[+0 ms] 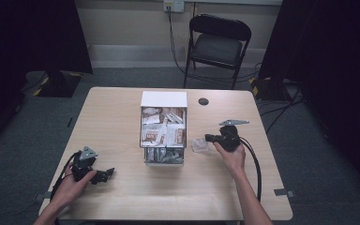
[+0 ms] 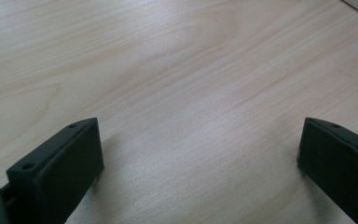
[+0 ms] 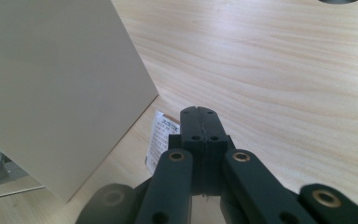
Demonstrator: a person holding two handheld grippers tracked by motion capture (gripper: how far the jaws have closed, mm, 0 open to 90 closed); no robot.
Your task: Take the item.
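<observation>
Right gripper (image 3: 199, 116) has its jaws pressed together, and a small packet (image 3: 161, 137) with printed text lies flat on the table (image 3: 284, 70) just beside and partly under them; I cannot tell if a corner of it is pinched or if the tips only rest over it. In the high view this gripper (image 1: 209, 138) points toward the box, and a pale packet (image 1: 199, 144) lies at its tips, near the right wall of the box (image 1: 164, 99). Left gripper (image 2: 200, 154) has its jaws wide apart with nothing between them, only bare wood; in the high view it (image 1: 107, 172) rests low on the near left part of the table, well apart from the box. Farther from the person, the box stands in the middle of the table, open on top, and it is full of many similar sachets (image 1: 163, 133). Beyond it a dark round hole (image 1: 203, 101) is in the tabletop, and behind the table stands a folding chair (image 1: 218, 44). I judge the packet to be very light, thin and soft, with a smooth wrapper that can slip and crumple. Because it lies flat, the best hold seems to be at one edge or corner, with a gentle squeeze so that the content is not crushed.
</observation>
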